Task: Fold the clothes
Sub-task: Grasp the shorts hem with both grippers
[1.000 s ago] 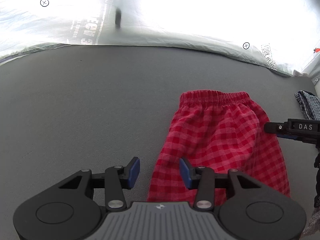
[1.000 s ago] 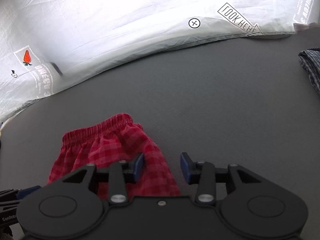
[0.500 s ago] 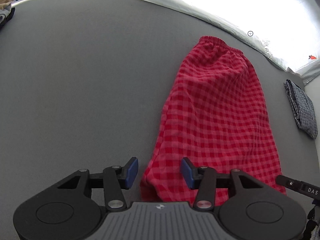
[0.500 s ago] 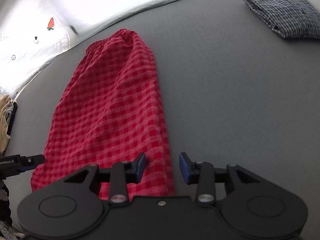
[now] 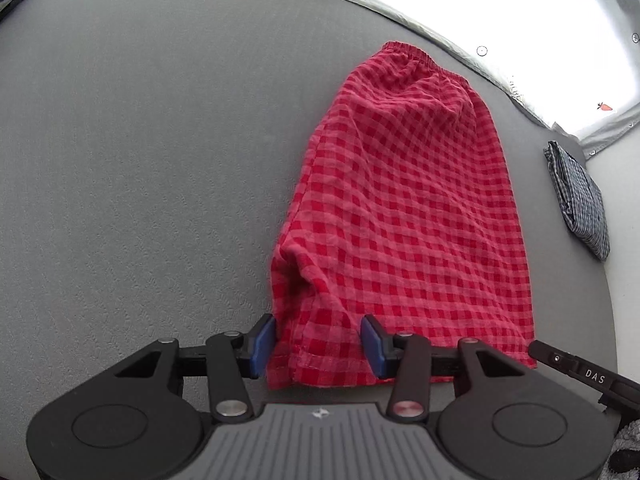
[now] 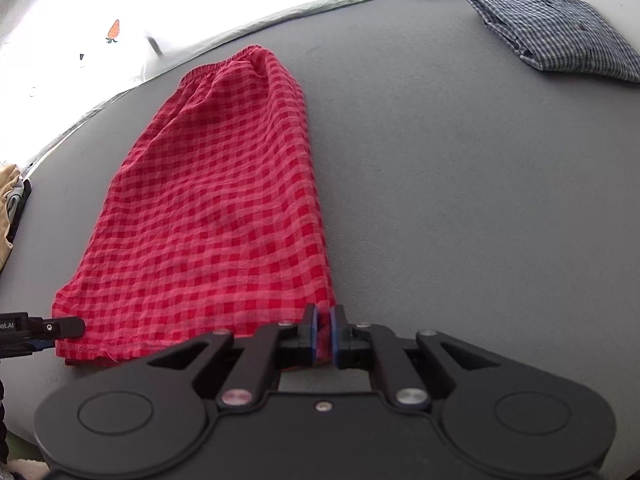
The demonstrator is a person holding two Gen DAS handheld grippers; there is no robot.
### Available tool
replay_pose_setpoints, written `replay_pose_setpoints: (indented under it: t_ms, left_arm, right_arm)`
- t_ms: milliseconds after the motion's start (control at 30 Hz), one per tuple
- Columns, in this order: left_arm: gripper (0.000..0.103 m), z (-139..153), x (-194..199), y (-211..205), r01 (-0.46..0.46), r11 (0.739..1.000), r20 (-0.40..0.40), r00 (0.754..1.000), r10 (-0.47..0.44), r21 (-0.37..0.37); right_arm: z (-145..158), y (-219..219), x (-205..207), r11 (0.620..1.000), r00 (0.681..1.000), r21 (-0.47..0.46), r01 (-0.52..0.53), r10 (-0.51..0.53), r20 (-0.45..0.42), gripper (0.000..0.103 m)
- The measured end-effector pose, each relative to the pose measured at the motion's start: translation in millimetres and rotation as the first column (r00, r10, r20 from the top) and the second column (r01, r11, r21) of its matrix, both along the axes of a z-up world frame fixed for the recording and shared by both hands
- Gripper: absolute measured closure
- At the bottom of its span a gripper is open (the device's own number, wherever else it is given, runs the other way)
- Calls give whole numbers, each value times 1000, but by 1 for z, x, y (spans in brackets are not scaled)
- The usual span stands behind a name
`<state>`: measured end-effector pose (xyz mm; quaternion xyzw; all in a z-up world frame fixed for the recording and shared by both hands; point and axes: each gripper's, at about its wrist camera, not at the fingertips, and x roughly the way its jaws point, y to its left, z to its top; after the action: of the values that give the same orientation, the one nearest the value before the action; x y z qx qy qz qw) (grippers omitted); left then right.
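Observation:
Red checked shorts (image 5: 404, 208) lie flat on the grey table, folded lengthwise, waistband at the far end and hem toward me; they also show in the right wrist view (image 6: 216, 208). My left gripper (image 5: 318, 344) is open, its blue pads (image 5: 264, 340) on either side of the hem's near left corner. My right gripper (image 6: 325, 336) is shut on the hem's near right corner. The right gripper's tip shows in the left wrist view (image 5: 568, 364), and the left gripper's tip in the right wrist view (image 6: 48, 328).
A folded blue plaid shirt (image 6: 560, 36) lies at the table's far right, also in the left wrist view (image 5: 580, 196). A white printed sheet (image 6: 120, 28) lines the far edge. Beige clothing (image 6: 10, 200) sits at the left edge.
Both grippers pulled back to the near hem of the shorts. The right gripper closed on the hem's right corner. The left gripper stayed open, now around the left corner.

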<state>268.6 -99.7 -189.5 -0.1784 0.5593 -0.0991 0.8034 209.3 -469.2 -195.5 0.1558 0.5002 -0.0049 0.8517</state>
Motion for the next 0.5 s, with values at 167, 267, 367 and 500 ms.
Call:
replay_pose_setpoints:
  t_ms: [167,267,367,500]
  left_arm:
    - [56,-3,-2,1,-5,1000,-26,1000,5,-30]
    - [56,-3,-3,-1,1,999,-29,1000,-3,-46]
    - [60,-5,-4,-3,0,998,-43,999,-3,-66]
    - [60,-14,-3,3,-40,988,-79,996,28,-151]
  right_arm:
    - [-7,-9,-2,994,999,103,38,-40,16,58]
    - [-13,-11,0,985,998,162,64,-67,17,58]
    - [-18,-10,2,972,996,221,81,-88,21,58]
    - [-27,-14,3,933,992,341,110,-124,19,58]
